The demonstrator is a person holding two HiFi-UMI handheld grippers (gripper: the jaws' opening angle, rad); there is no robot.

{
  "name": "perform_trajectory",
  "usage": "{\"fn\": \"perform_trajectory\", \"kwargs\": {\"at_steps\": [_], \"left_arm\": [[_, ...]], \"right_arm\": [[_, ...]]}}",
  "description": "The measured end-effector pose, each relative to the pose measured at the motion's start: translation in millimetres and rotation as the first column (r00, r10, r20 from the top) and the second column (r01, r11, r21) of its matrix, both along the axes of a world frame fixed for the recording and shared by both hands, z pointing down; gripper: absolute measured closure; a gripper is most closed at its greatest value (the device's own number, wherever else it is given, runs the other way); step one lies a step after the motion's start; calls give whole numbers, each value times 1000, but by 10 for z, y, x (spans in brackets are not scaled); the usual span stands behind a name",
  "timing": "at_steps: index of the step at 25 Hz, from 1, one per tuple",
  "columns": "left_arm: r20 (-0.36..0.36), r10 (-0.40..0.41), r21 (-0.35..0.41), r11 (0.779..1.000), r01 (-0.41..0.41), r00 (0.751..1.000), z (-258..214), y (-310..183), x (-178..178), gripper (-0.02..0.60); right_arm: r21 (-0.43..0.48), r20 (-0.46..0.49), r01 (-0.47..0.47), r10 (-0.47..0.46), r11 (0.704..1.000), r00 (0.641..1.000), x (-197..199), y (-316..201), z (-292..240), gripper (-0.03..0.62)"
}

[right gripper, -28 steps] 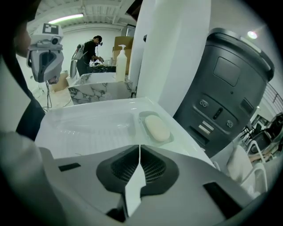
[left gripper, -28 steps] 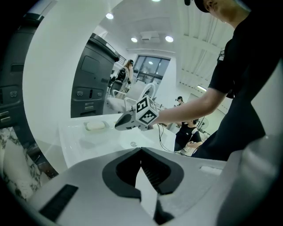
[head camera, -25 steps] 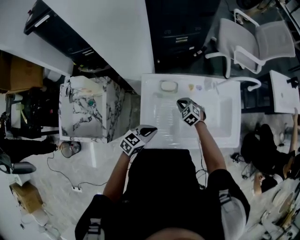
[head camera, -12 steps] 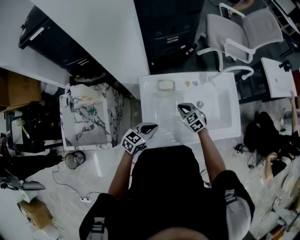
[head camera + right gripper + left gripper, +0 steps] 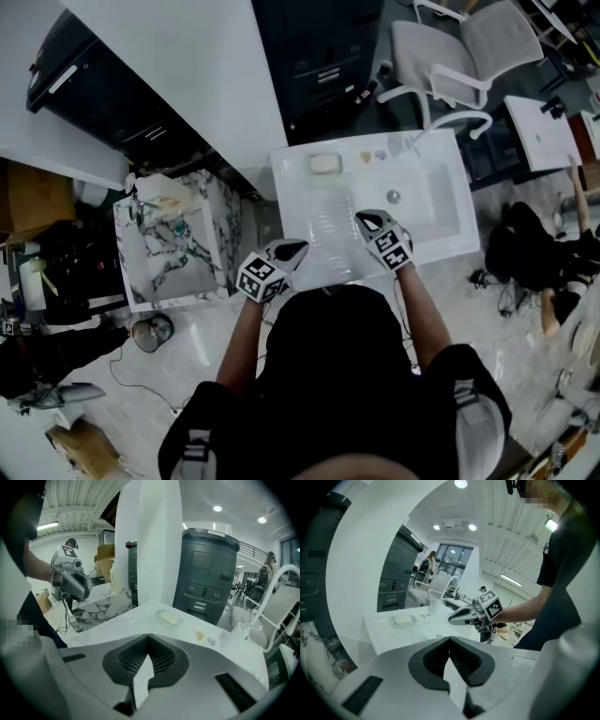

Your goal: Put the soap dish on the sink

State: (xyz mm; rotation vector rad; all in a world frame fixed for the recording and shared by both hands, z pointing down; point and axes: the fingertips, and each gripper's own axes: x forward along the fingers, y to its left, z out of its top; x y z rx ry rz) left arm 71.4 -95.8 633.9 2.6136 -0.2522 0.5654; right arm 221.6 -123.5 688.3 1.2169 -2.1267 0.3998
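Note:
The soap dish (image 5: pixel 325 163), a pale oval tray with a cream bar of soap in it, rests on the back ledge of the white sink (image 5: pixel 292 208). It also shows as the soap dish (image 5: pixel 404 619) in the left gripper view and the soap dish (image 5: pixel 169 618) in the right gripper view. My left gripper (image 5: pixel 289 250) is at the sink's front left edge, shut and holding nothing. Over the sink's front middle hangs my right gripper (image 5: pixel 367 219), shut and empty too. Both are well short of the dish. Left gripper (image 5: pixel 449 639) and right gripper (image 5: pixel 148 635) show jaws that meet.
The basin with its drain (image 5: pixel 394 197) lies at the sink's right. Two small items, yellow (image 5: pixel 366 157) and purple (image 5: pixel 381 155), sit beside the dish. A marble-patterned cabinet (image 5: pixel 173 239) stands to the left, a dark cabinet (image 5: pixel 319 52) and an office chair (image 5: pixel 450 66) behind.
The right gripper has drawn back from the middle of the sink toward its front edge. The head view has shifted. The soap dish stays on the back ledge.

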Motion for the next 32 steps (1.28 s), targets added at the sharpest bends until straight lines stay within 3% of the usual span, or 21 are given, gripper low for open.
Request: {"fn": "perform_trajectory", "kwargs": {"at_steps": [7, 15, 22, 32], "left_arm": [[-69, -78, 17, 997, 79, 995, -127, -111, -184, 581], [-43, -66, 23, 997, 67, 997, -71, -26, -304, 581], [-100, -79, 23, 996, 81, 992, -181, -83, -256, 581], [-85, -39, 42, 998, 43, 996, -199, -30, -106, 581]], "right_arm": [[28, 18, -34, 34, 999, 999, -149, 139, -69, 599], [42, 0, -53, 53, 998, 999, -179, 273, -60, 599], [59, -2, -78, 79, 995, 997, -123, 325, -87, 599], [68, -31, -67, 69, 995, 997, 31, 408, -138, 599]]}}
